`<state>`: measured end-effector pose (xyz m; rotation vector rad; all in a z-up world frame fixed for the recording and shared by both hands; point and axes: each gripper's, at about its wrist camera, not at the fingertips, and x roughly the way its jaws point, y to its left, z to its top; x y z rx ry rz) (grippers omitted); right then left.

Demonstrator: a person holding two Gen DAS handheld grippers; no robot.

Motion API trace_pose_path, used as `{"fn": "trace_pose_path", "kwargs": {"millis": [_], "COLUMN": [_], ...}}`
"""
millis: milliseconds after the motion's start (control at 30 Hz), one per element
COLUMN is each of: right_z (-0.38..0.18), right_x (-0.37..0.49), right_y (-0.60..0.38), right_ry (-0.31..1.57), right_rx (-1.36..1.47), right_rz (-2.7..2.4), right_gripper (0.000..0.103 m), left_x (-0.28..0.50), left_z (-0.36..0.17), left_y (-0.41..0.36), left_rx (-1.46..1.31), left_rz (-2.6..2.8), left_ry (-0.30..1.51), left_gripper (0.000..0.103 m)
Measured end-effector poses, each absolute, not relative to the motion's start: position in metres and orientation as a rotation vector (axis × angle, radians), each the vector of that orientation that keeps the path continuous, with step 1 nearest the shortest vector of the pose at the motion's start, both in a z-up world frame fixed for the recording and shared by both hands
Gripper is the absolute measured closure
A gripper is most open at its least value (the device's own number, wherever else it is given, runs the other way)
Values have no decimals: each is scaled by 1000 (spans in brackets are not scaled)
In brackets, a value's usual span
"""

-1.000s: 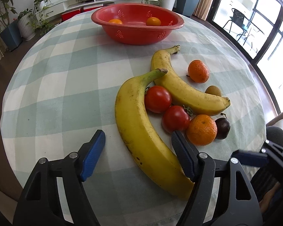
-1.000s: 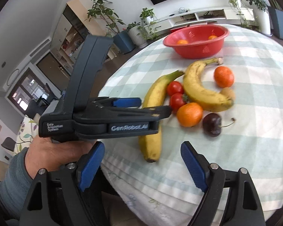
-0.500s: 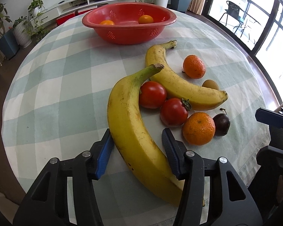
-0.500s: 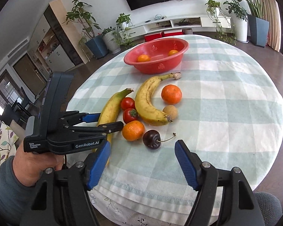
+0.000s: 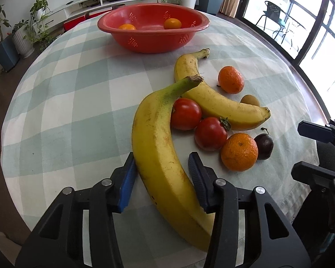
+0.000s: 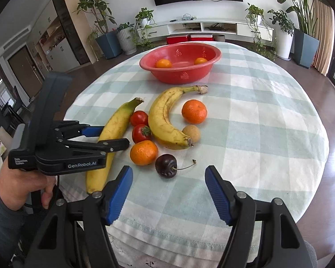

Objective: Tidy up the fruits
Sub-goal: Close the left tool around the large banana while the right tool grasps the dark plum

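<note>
My left gripper (image 5: 162, 158) straddles the big banana (image 5: 158, 147) near its lower half. Its jaws are closing, with a thin gap still showing at the right pad. The right wrist view shows that gripper (image 6: 114, 137) around the same banana (image 6: 114, 125), held by a person's hand. Beside it lie a second banana (image 5: 212, 102), two tomatoes (image 5: 185, 114), two tangerines (image 5: 239, 151) and a dark stemmed fruit (image 6: 166, 165). My right gripper (image 6: 167, 172) hovers near the table's front edge. Its jaws are closing with nothing between them.
A red basket bowl (image 5: 151, 42) with two tangerines (image 5: 127, 26) in it stands at the far side of the round checked tablecloth (image 5: 78, 111). A small brown fruit (image 6: 191, 134) lies by the second banana's tip. Potted plants and a TV shelf stand beyond.
The left jaws have narrowed from wide apart to close around the big banana. The right gripper has swung rightward off the left gripper to face the fruit, and its jaws have narrowed.
</note>
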<state>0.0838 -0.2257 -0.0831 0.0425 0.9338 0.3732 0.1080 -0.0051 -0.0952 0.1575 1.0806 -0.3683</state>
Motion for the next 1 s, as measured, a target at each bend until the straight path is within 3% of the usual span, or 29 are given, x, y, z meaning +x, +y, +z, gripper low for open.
{"fn": "trace_pose_path", "kwargs": {"millis": [300,467,767,1000], "right_z": [-100,-109,-112,-113], "right_x": [95,101,100,100], "right_y": [-222,-216,-212,-214], "right_ry": [980,1006,1013,1014], "right_rx": [36,17,-2,7], "right_rz": [349,340,339,337], "right_gripper": [38,40,40,42], "left_x": [99,96,97,92], "left_z": [-86,-87,-96,-94], "left_y": [4,1,-6,1], "left_rx": [130,180,237,193], "left_rz": [-418,-415,-373,-407], "left_ry": [1058,1074,1125,1073], "left_gripper": [67,67,53,65]}}
